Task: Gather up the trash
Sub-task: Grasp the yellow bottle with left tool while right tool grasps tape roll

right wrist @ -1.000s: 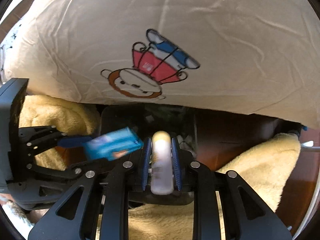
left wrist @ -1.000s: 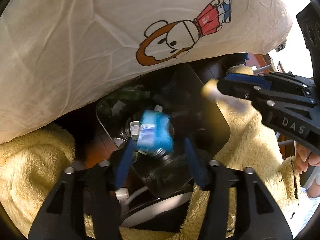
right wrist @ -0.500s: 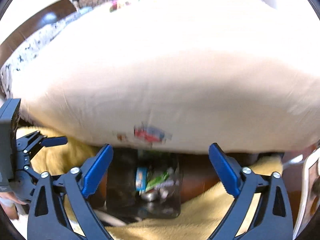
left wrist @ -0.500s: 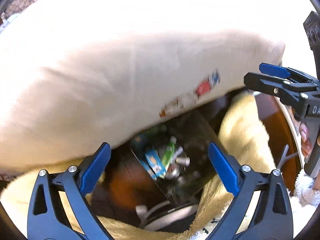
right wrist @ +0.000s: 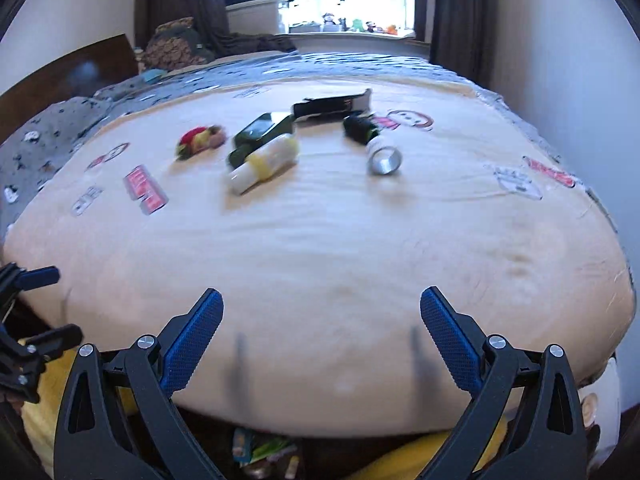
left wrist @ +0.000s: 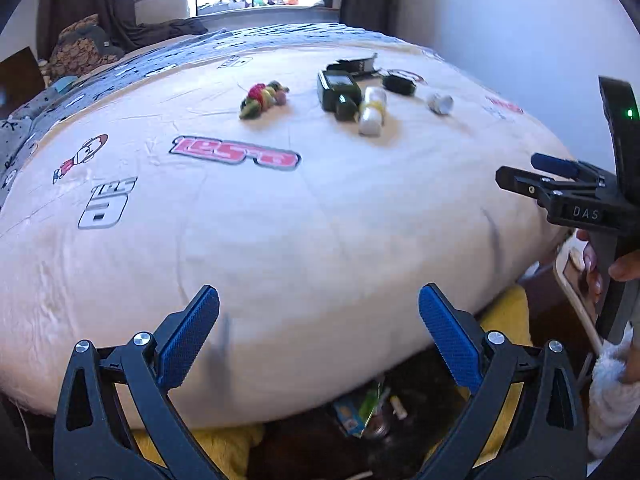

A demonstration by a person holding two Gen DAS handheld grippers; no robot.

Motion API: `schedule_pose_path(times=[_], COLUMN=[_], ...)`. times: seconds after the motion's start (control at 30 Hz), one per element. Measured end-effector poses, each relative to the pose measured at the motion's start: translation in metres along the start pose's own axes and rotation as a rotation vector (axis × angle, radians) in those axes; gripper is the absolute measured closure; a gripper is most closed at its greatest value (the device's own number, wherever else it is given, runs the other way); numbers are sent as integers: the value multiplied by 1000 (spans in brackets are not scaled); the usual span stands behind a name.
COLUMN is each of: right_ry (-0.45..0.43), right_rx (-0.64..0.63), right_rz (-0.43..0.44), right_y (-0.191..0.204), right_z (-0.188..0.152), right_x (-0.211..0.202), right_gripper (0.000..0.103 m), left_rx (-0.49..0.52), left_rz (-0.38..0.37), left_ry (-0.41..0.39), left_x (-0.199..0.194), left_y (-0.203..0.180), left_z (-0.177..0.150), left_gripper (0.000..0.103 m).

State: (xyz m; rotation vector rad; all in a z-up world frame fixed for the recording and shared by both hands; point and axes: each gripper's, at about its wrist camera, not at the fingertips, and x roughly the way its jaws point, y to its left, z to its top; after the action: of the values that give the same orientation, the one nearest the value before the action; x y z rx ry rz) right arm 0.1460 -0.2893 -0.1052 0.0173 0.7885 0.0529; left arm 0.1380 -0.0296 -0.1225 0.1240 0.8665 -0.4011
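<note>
grippers: 2, the left gripper and the right gripper, each with 2 blue pads
beds: 1, the bed with the cream printed cover
colourful wrappers on the bed: 1, the crumpled wrapper
dark green boxes: 1, the green box
white and yellow bottles: 1, the bottle
black boxes: 1, the flat black box
small dark items: 1, the black thing, can't tell what it is
silvery cans: 1, the can
trash bins: 1, the bin, pieces inside too jumbled to count
</note>
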Motion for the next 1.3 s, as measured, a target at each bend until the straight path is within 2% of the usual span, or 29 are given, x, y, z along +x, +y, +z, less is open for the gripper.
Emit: schedule_pose_path(times=[0.2,0.33,0.43,0.5,0.6,0.67,0.83,0.9,1.1,1.17,1.23,1.27,1.3], right_ry=[-12,-2,-7,-4,23,40,51,52,56,55,51,50,49], right_rx=[36,63,69,76,76,72,69,66,77,79,78,74,71], right_rz=[-79,-85,-89,-92,-77,-73,-49,-43,-32,-24,-15,-17,-19], right_y=[-32,-49,-56,-58,-59,-59,-60,-61,-67,-69,-69,-68,-68], right_z=[40,57,72,79,86,88,92,93,96,98,98,97,97], right_x=[32,57,76,86,105,113,119,120,122,122,121,121,121], right_gripper=[4,4,6,12,25,37,45,46,55,69,69,69,69], left_rx=[7,8,12,21,41,49,39,29,42,49,55,53,46], left_rz=[-32,-39,-60,-98,-127,-127,-139,-155,-137,-134,-125,-118,-117], left_ry=[-19,-14,-19,-18,-14,-18,18,31,34,36,37,37,39], left_x=[25,51,70,81,93,99,120,128,147,150,153,154,154], left_y=[-6,-16,-25,-32,-44,-49,-53,-54,-64,-66,-67,-66,-65], left_z=[41,68,86,96,108,114,123,126,143,148,152,153,155], left_gripper=[8,10,23,35,38,38,41,47,47,47,57,69,71])
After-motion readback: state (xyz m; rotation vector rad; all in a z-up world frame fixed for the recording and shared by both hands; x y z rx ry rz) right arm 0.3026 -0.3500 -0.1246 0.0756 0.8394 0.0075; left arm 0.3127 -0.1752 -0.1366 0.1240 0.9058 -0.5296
